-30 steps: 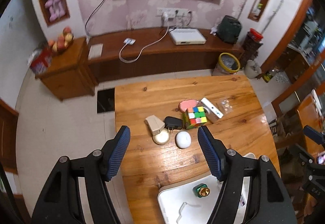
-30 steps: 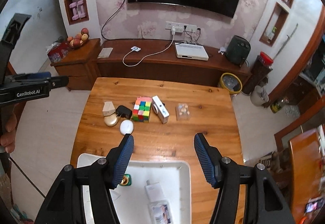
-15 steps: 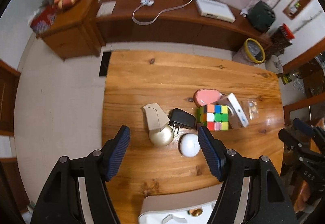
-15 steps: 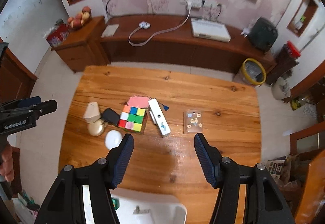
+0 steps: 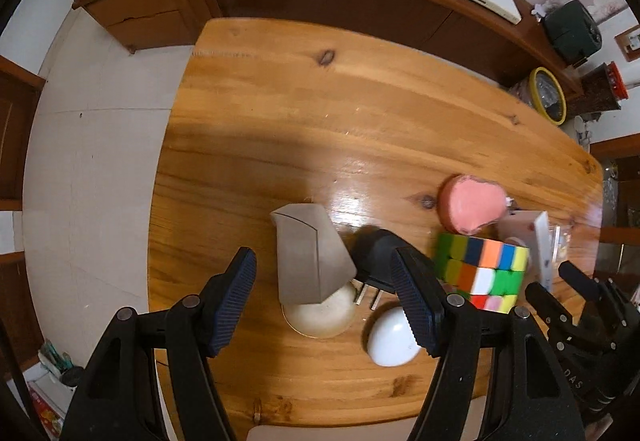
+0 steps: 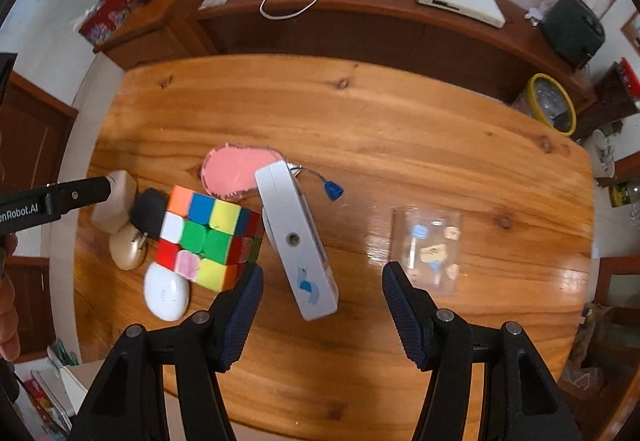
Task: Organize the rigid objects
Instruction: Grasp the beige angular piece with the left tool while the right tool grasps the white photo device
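Note:
On the wooden table (image 5: 320, 113) lie a beige wedge-shaped box (image 5: 310, 253) resting on a round gold disc (image 5: 320, 315), a black plug adapter (image 5: 374, 257), a white egg-shaped case (image 5: 390, 337), a colourful puzzle cube (image 5: 482, 273), a pink oval case (image 5: 472, 201) and a white rectangular box (image 6: 296, 237). My left gripper (image 5: 334, 301) is open, its fingers either side of the beige box and disc. My right gripper (image 6: 322, 315) is open, just in front of the white box's near end, the cube (image 6: 210, 237) to its left.
A clear plastic bag of small parts (image 6: 428, 249) lies right of the white box. A blue clip on a wire (image 6: 332, 191) sits behind it. The white bin's rim (image 5: 304, 435) shows at the near table edge. A low wooden cabinet (image 6: 360, 21) runs behind the table.
Both grippers have moved forward and down toward the objects; the objects now look much larger and the white bin has slipped almost out of view. Both stay open.

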### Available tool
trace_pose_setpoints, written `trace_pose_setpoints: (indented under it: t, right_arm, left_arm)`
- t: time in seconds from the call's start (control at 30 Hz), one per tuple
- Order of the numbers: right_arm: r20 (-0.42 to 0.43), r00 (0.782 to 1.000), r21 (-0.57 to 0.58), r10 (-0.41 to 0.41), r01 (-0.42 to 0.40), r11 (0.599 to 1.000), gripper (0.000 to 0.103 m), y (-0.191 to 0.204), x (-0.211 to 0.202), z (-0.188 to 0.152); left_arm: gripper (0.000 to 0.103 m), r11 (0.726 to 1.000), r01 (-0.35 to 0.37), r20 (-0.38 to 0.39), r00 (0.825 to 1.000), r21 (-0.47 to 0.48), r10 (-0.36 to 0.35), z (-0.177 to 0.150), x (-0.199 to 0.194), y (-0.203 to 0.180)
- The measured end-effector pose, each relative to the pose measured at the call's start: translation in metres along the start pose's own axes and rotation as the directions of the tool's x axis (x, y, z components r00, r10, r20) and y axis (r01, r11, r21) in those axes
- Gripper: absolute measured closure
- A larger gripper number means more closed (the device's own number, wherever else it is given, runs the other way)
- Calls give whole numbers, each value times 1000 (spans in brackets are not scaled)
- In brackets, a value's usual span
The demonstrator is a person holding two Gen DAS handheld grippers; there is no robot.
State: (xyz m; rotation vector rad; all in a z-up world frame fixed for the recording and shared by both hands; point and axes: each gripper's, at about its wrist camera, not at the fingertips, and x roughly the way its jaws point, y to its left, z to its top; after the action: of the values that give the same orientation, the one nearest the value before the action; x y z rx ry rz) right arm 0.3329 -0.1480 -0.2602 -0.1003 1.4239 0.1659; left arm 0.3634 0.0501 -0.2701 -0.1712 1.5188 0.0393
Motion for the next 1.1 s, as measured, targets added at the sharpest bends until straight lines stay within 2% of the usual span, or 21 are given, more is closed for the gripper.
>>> trace_pose_setpoints:
  t: [0.2, 0.4, 0.47, 0.53, 0.67, 0.77, 0.87, 0.9, 0.97, 1.1]
  right_arm:
    - [-19, 1000, -30, 4, -5, 1000, 41, 0, 17, 2]
    - [-32, 999, -41, 4, -5, 999, 49, -2, 26, 2]
    - [-35, 999, -43, 2, -3, 999, 55, -1, 28, 2]
    - [-39, 999, -44, 10, -12, 999, 59, -1, 29, 1]
    - [-40, 999, -49, 4, -6, 999, 67, -1, 31, -1]
    - [-43, 999, -44, 3, -5, 999, 67, -2, 31, 0]
    - [-49, 999, -34, 1, -2, 999, 67, -1, 35, -2]
    - [-50, 999, -32, -3, 2, 999, 68, -1, 36, -3]
    - [-53, 999, -26, 3, -5, 1000, 77, -1, 37, -3]
    - [-42, 999, -22, 10, -11, 1000, 80, -1, 36, -9]
  left_arm:
    - [31, 998, 0, -37, 999, -56, -2, 1, 16, 10]
    - [32, 993, 8, -47, 999, -119, -13, 1, 22, 12]
    - [36, 990, 9, -46, 999, -141, -15, 2, 22, 13]
    - [45, 988, -3, -46, 999, -156, -5, 1, 23, 15]
    - [47, 984, 3, -68, 998, -177, -15, -3, 31, 21]
    - [48, 982, 5, -87, 996, -190, -21, -5, 37, 23]
    - [49, 985, 4, -75, 997, -173, -18, -5, 35, 21]
    - [50, 985, 7, -72, 997, -171, -20, -6, 34, 21]
    - [51, 986, 16, -68, 997, -169, -28, -6, 34, 22]
    - [51, 984, 32, -56, 998, -174, -42, -9, 32, 24]
